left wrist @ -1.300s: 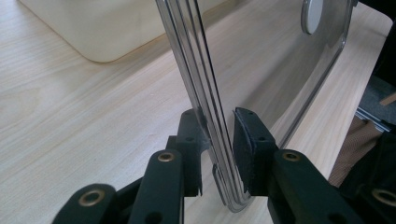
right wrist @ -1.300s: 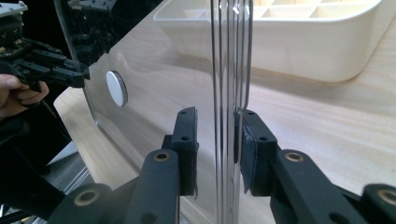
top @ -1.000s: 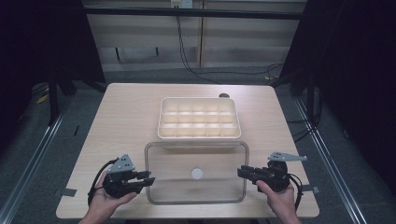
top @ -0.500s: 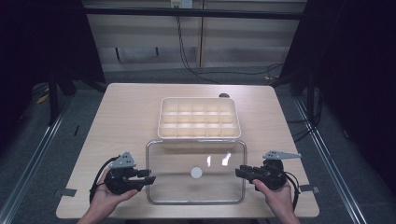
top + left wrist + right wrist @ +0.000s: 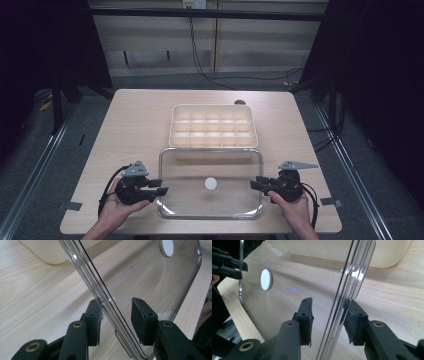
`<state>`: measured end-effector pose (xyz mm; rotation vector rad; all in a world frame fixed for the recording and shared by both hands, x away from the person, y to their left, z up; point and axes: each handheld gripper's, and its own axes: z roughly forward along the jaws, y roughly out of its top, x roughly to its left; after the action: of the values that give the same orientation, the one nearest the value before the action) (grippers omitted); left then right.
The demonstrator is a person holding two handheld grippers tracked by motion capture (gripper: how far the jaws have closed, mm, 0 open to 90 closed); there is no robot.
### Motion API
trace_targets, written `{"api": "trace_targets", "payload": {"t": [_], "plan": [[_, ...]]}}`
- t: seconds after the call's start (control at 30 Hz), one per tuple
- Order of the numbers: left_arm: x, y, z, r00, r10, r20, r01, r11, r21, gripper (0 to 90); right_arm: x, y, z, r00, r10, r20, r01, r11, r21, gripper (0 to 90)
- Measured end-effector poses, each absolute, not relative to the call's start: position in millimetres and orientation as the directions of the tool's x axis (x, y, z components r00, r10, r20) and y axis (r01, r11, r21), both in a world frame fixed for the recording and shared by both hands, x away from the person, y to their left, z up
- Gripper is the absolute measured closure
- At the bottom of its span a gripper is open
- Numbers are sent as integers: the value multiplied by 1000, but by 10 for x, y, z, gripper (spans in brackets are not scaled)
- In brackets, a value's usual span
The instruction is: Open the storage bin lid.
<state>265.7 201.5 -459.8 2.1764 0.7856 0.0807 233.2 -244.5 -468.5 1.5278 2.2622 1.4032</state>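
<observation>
**No readable text**

Nothing legible in any view. Clear lid (image 5: 210, 185): no print; the white round disc (image 5: 210, 183) in its middle is blank. Cream compartment tray (image 5: 213, 126): no label or numbers. Surface (image 5: 135, 130): bare wood, no markings. Tongs (image 5: 117, 322): no brand or lettering on the black jaws or pads.

Pale rectangular wooden table (image 5: 130, 130), square to the camera. Cream rectangular plastic organiser box (image 5: 173, 131) near its middle, open on top, split into rows of small square compartments. Small dark round object (image 5: 240, 102) at the far table edge, just behind the box (too dim to identify). Black cables (image 5: 200, 65) trailing over the grey floor beyond. 2 grey tape strips (image 5: 72, 205) beside the near corners.
</observation>
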Motion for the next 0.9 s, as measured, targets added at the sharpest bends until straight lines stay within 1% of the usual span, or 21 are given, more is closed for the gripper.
{"api": "trace_targets", "payload": {"t": [0.07, 0.23, 0.47, 0.63, 0.9], "plan": [[2651, 2019, -4601, 806, 559, -196, 511, -489, 707, 597, 2335, -2439, -4688, -500, 768, 401, 702, 88, 706, 599], [2645, 2017, -4637, 805, 560, -197, 518, -500, 694, 578, 2357, -2400, -4712, -509, 776, 372, 707, 131, 695, 560], [2679, 2013, -4677, 802, 560, -209, 528, -500, 687, 563, 2379, -2400, -4777, -497, 778, 385, 712, 112, 693, 545], [2696, 1999, -4716, 807, 559, -192, 518, -513, 685, 542, 2419, -2379, -4831, -481, 789, 383, 725, 111, 680, 510], [2723, 2008, -4766, 800, 564, -204, 533, -512, 673, 542, 2451, -2367, -4868, -460, 805, 375, 737, 110, 667, 494]]}}
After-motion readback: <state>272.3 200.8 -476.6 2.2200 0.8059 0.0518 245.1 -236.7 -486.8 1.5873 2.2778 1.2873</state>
